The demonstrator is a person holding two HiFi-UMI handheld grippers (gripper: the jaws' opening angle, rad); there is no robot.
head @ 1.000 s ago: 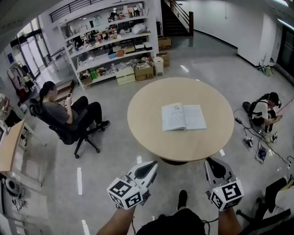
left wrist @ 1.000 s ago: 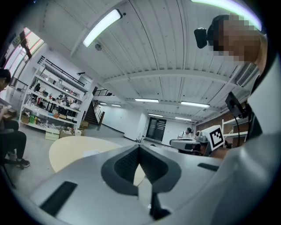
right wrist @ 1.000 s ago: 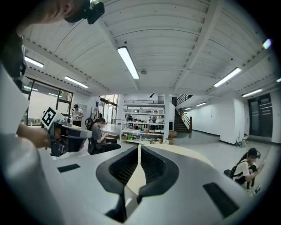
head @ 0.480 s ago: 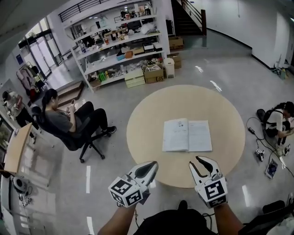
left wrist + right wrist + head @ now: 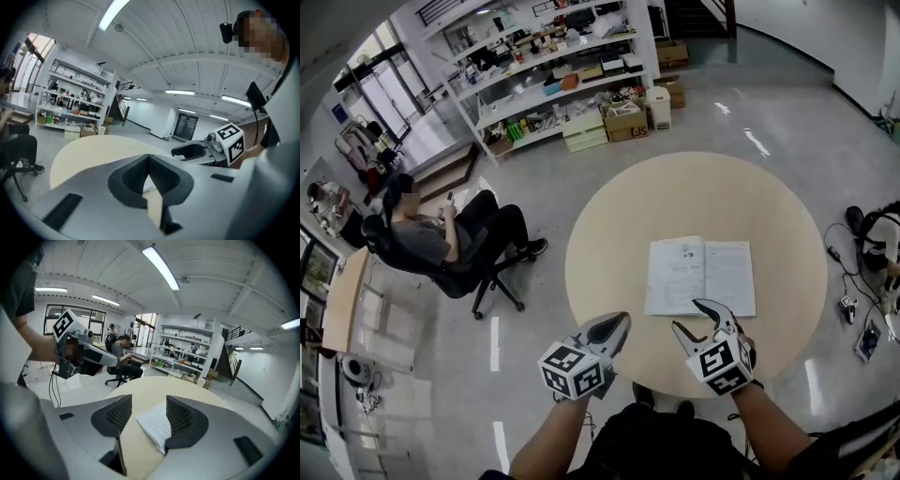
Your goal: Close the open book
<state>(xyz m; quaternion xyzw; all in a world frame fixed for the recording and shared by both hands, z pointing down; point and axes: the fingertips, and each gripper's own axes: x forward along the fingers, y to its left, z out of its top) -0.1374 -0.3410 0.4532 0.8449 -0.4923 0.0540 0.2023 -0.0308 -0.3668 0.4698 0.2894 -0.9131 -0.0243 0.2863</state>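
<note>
One flat paper book (image 5: 701, 276), round tabletop (image 5: 609, 244)

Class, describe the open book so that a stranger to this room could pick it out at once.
Look past the storage shelves to the round beige table in the middle of the grey floor. The open book lies flat on the table's near side, white printed pages facing up. Nothing else lies on it.

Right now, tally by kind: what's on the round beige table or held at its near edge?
Open white paper book: 1
Grey handheld two-jaw grippers: 2 (left gripper shut; right gripper with jaws that have just been opening, book's edge between them, not gripped)
Total: 3
</note>
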